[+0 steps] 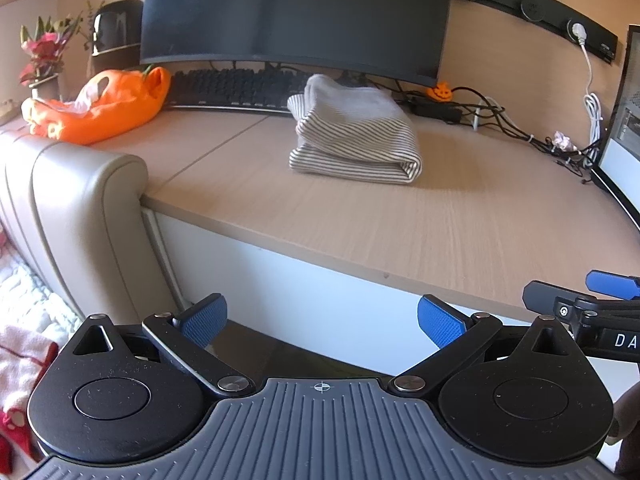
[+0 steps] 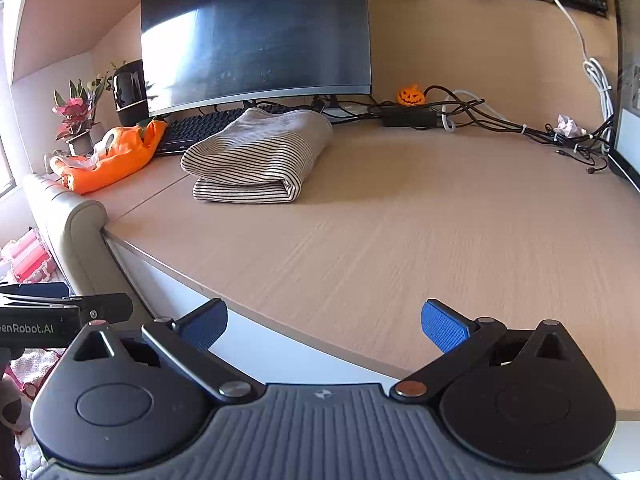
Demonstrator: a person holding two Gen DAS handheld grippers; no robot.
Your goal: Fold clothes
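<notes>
— Two grippers up, both mine, both holding nothing. Left gripper [image 1: 322,322] sits at the bottom of its frame, blue pads spread wide, off the near edge of the desk [image 1: 440,216].

— And the right one?

— Right gripper [image 2: 324,326], same story: fingers apart at the bottom of its frame, hanging over the desk's front edge. It also pokes into the lower right of the left view.

— Where's the clothing?

— Striped shirt [image 1: 354,136] is folded into a thick bundle, centre of the left view, left of centre in the right view [image 2: 256,158]. It lies on the desk, well apart from both grippers, just in front of the keyboard [image 1: 236,88] and under the monitor [image 1: 296,12].

— Anything else out there?

— Orange cloth [image 1: 104,108], crumpled at the upper left beside the flowers [image 1: 44,52]. Little pumpkin [image 2: 411,96] upper right of centre, among the cables [image 2: 500,120].
</notes>
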